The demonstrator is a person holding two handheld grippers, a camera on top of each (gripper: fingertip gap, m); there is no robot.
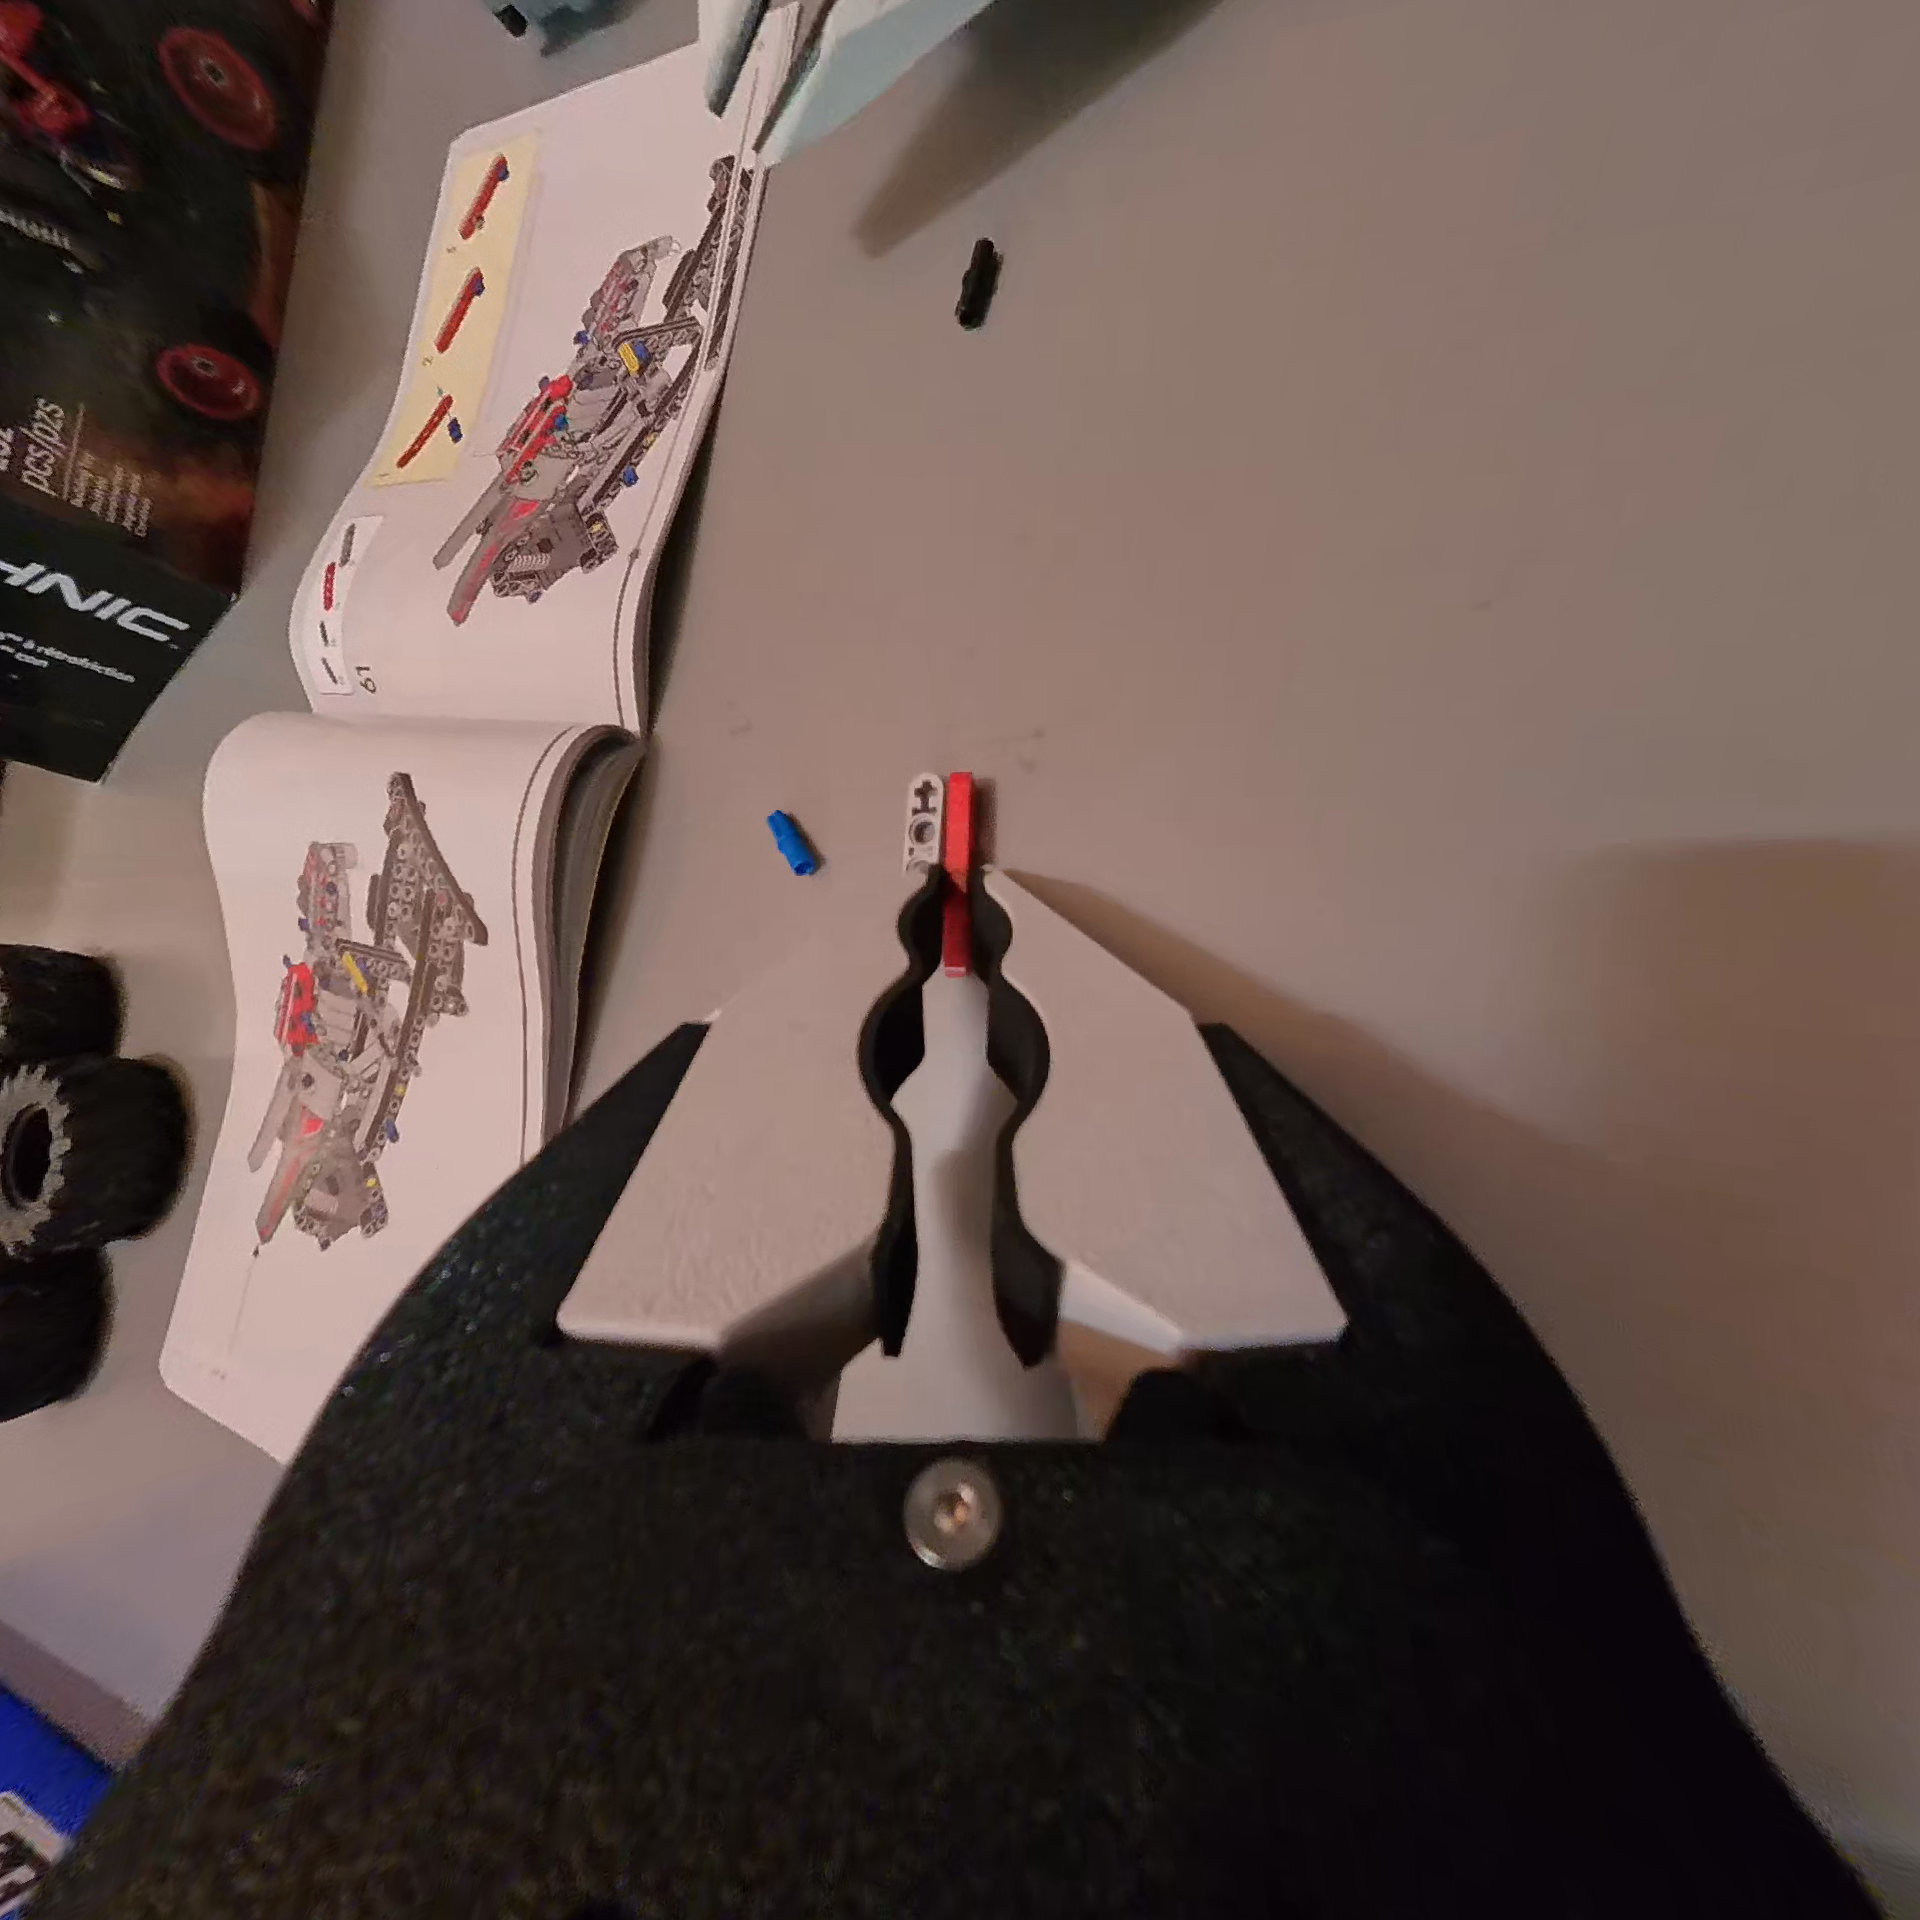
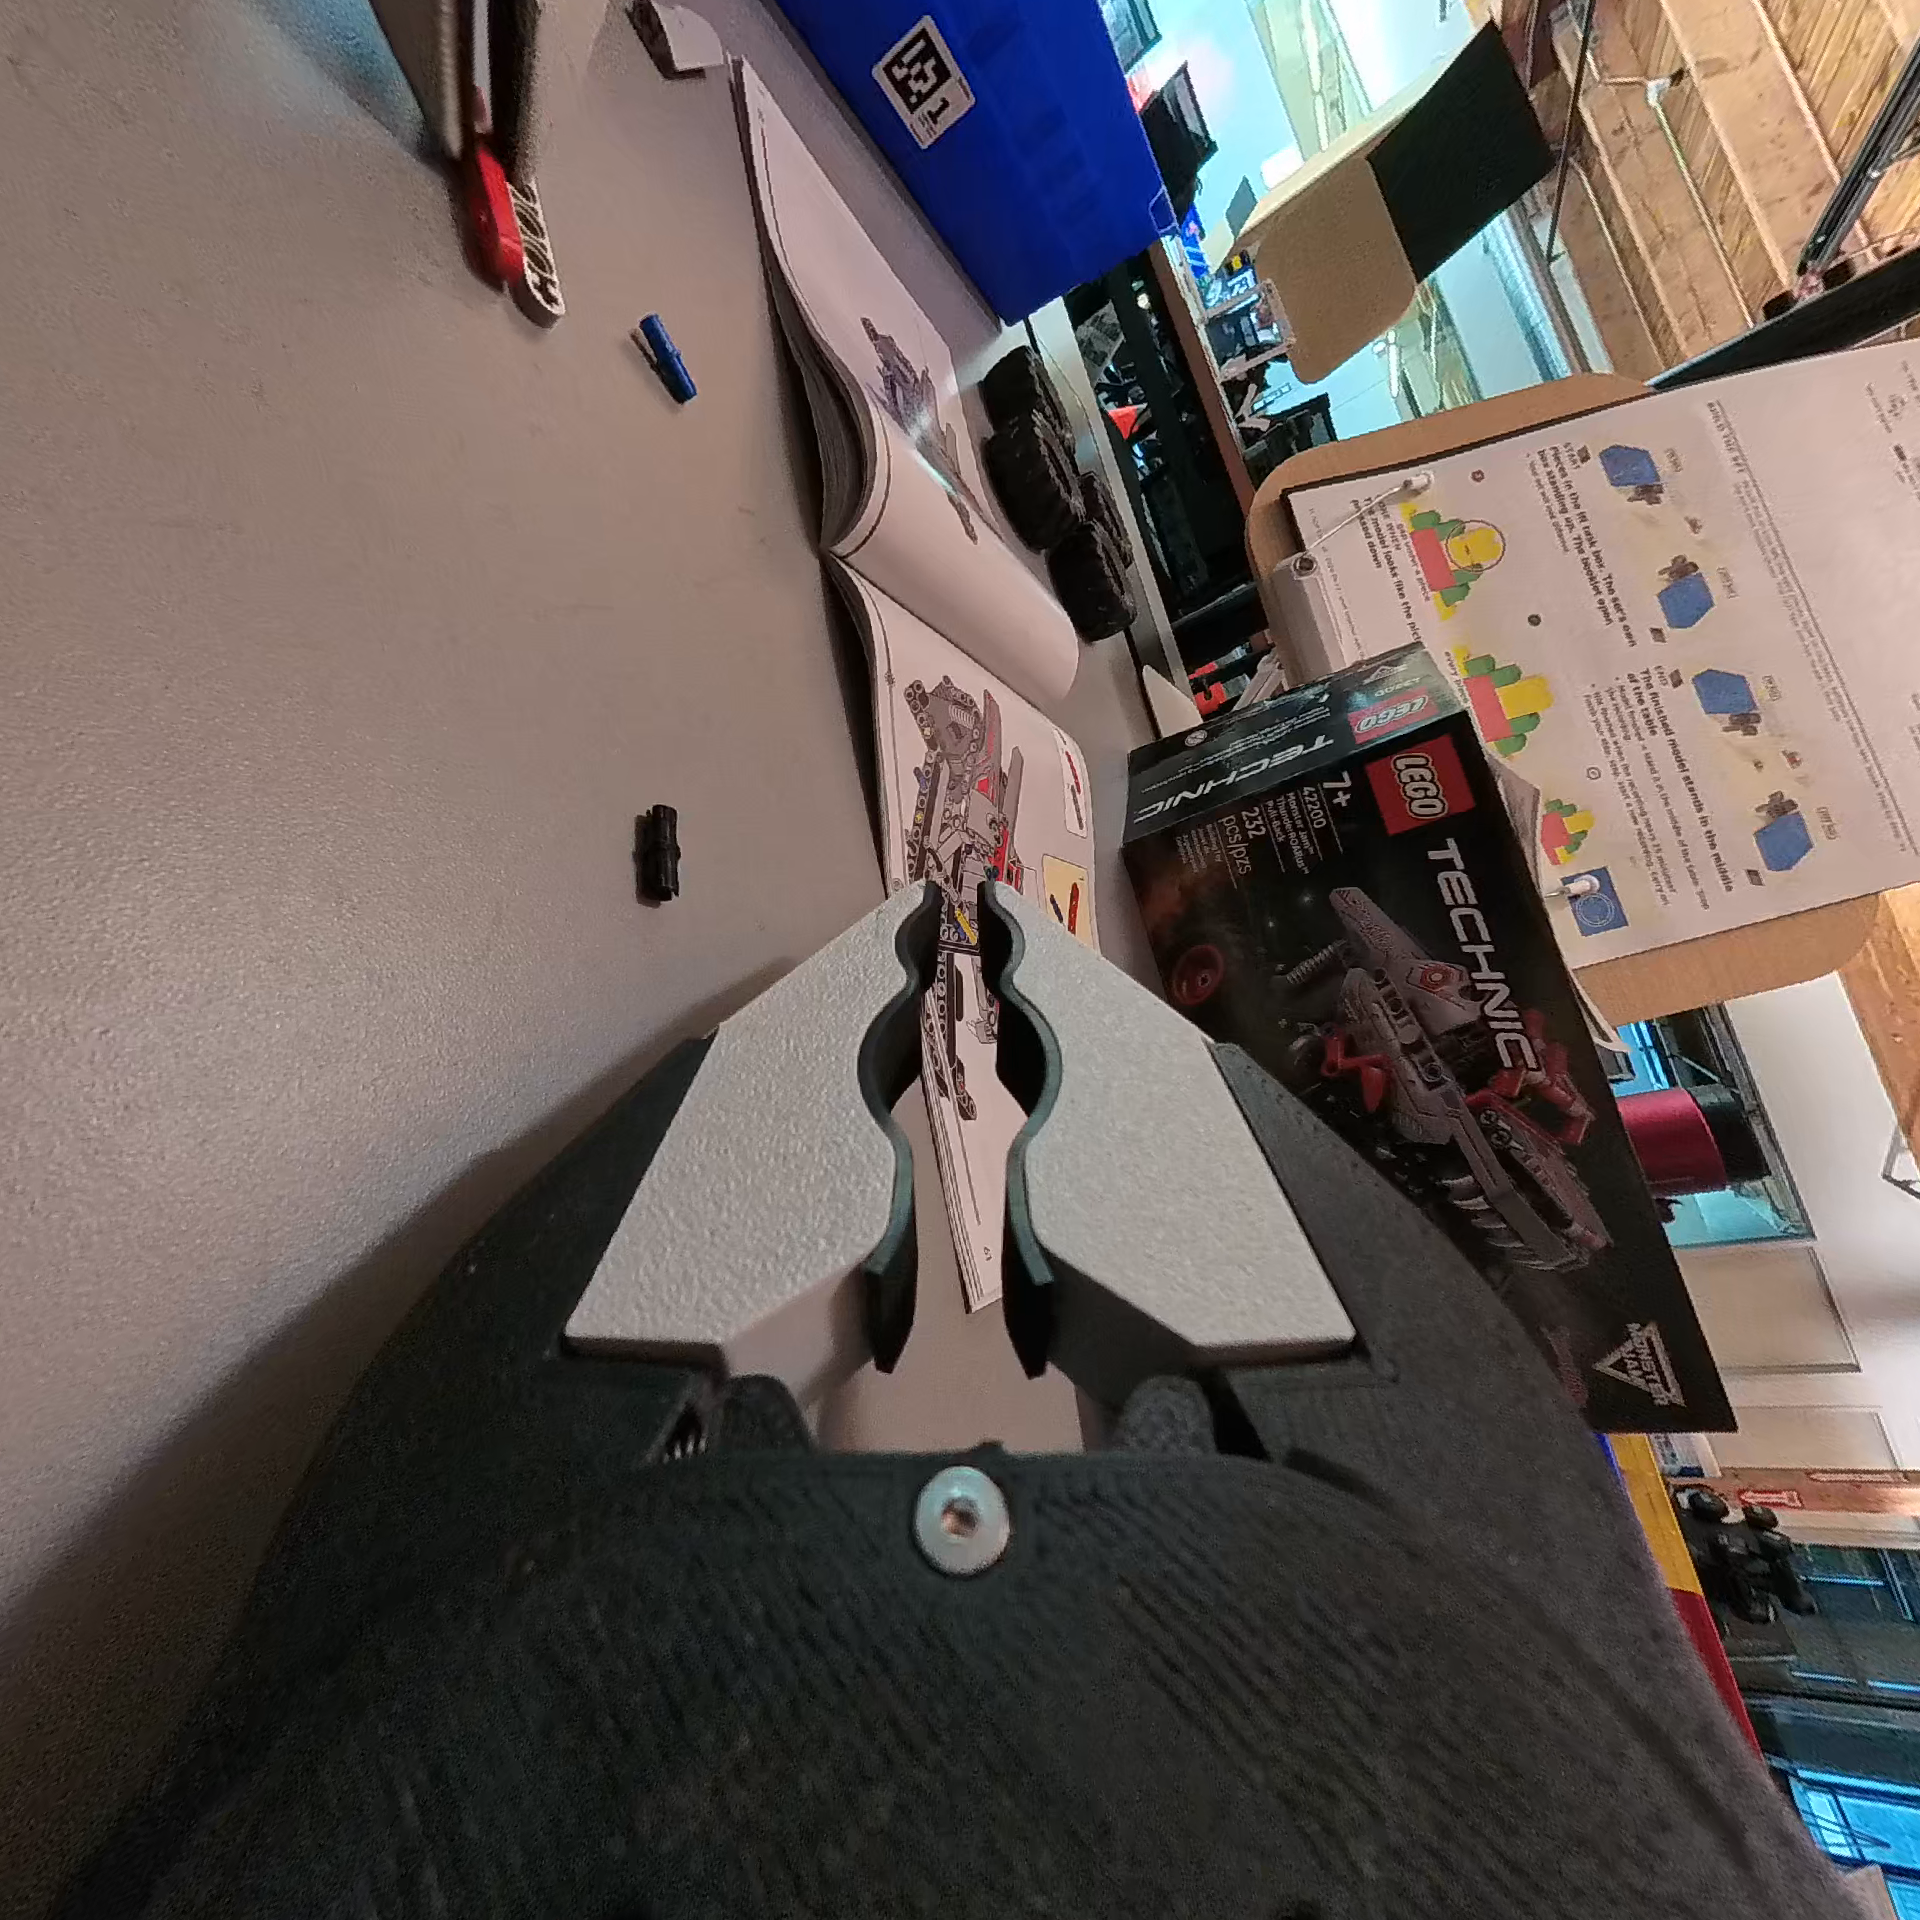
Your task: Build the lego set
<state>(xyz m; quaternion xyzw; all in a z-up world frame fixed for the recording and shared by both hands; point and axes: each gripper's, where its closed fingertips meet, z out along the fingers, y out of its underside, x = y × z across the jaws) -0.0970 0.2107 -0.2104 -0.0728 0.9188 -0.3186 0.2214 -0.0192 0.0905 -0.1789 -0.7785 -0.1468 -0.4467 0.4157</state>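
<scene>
My left gripper [image 1: 961, 883] is shut on a thin red beam [image 1: 958, 821], held on edge just above the grey table [image 1: 1351, 623]. A light grey beam [image 1: 923, 826] lies against the red one; I cannot tell if they are joined. Both also show in the right wrist view, red [image 2: 494, 223] and grey [image 2: 540, 265]. A blue pin [image 1: 792, 842] lies just left of them and a black pin [image 1: 977, 283] farther off. My right gripper [image 2: 961, 909] is closed to a thin slit, empty, hovering near the open instruction booklet [image 2: 935, 623], with the black pin [image 2: 658, 852] to its left.
The booklet [image 1: 520, 468] lies open left of the left gripper. The dark set box [image 2: 1403, 987] stands beside it. Several black tyres [image 2: 1049, 488] sit past the booklet, and a blue bin [image 2: 997, 135] beyond. A printed sheet on a board [image 2: 1662, 644] stands behind the box. The grippers' ends are close to 15 cm from one another. My right gripper is the nearer one to the black pin [image 1: 977, 283]: about 5 cm, against 12 cm. My right wrist view [image 2: 658, 850] looks at it from another angle.
</scene>
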